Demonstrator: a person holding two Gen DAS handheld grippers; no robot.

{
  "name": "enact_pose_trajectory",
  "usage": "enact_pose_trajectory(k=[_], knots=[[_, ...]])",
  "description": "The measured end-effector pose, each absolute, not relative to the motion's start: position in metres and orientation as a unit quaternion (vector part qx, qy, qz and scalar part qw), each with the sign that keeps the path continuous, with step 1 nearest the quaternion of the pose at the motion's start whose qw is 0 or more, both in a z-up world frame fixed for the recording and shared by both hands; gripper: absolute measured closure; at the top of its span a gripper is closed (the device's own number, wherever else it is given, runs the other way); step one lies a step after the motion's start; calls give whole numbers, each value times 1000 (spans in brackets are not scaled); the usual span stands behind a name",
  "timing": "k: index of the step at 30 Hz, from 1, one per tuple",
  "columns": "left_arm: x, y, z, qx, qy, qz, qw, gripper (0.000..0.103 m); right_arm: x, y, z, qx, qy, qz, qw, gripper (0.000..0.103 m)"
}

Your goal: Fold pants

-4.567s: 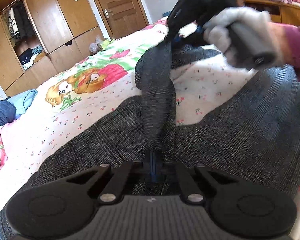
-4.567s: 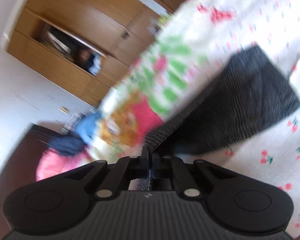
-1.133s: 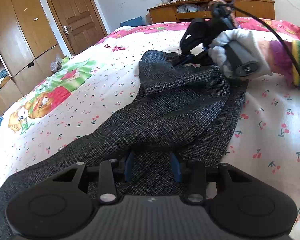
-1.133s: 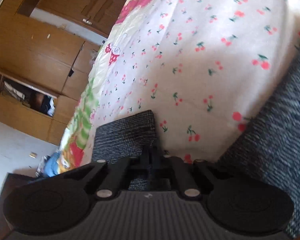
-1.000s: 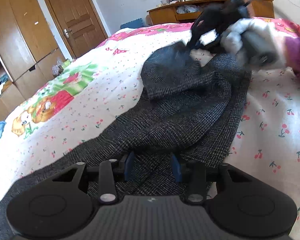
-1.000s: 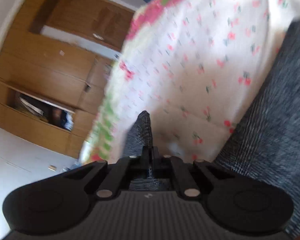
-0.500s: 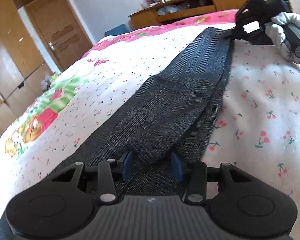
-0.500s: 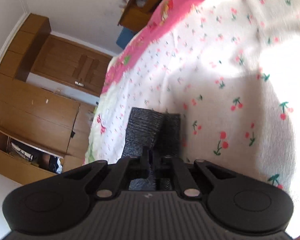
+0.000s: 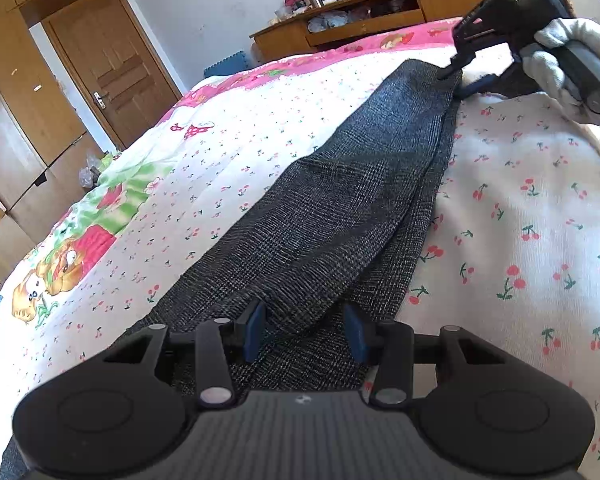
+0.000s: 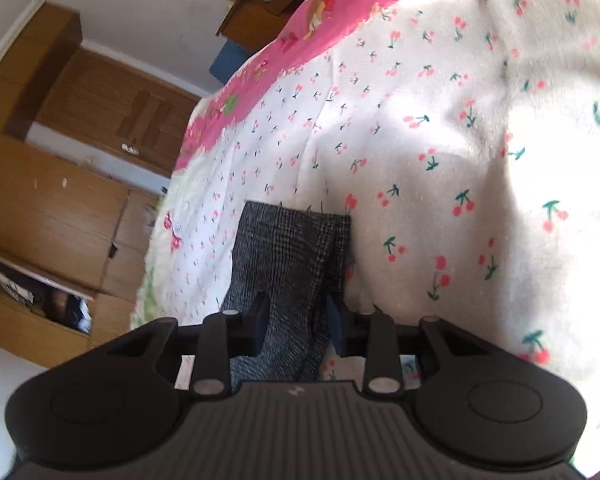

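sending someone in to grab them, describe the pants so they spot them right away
Find the bed, spread with a white sheet printed with small red cherries. Along it, from near the pink border back toward the foot, lies a long narrow strip of cloth: the pants, one leg laid over the other. They are the only dark thing on the sheet, a charcoal grey fine check.

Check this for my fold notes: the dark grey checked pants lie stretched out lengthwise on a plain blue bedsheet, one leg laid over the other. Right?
Not quite. The bedsheet is white with a red cherry print, not plain blue, as the left wrist view shows. The dark grey checked pants do lie stretched out lengthwise, one leg over the other.
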State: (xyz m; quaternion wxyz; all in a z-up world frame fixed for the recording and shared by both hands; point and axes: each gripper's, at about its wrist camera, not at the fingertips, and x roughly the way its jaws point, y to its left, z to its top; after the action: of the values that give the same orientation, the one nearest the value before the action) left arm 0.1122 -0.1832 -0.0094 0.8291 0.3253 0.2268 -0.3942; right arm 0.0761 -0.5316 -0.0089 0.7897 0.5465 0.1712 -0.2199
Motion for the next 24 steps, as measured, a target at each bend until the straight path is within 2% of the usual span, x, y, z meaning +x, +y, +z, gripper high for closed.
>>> enact_pose_trajectory(k=[3,8,11,13,14,19,24], knots=[[114,-179,-11,314,230,-394,833,45,70,-528,-1,534,173,-222,797,59],[113,-178,-11,308,230,-389,837,45,103,-527,-12,532,201,-221,793,46],[115,-176,-10,301,233,-385,841,45,120,-525,-19,527,200,-226,794,45],[117,-174,-11,301,237,-379,842,45,125,-524,-18,531,197,-226,793,66],[117,-174,-11,302,238,-376,843,45,124,-525,-20,547,194,-213,786,93],[114,-171,1,310,225,-370,846,45,104,-529,-3,592,152,-159,776,94],[104,-171,30,309,179,-370,858,45,87,-518,83,553,84,-60,827,94]])
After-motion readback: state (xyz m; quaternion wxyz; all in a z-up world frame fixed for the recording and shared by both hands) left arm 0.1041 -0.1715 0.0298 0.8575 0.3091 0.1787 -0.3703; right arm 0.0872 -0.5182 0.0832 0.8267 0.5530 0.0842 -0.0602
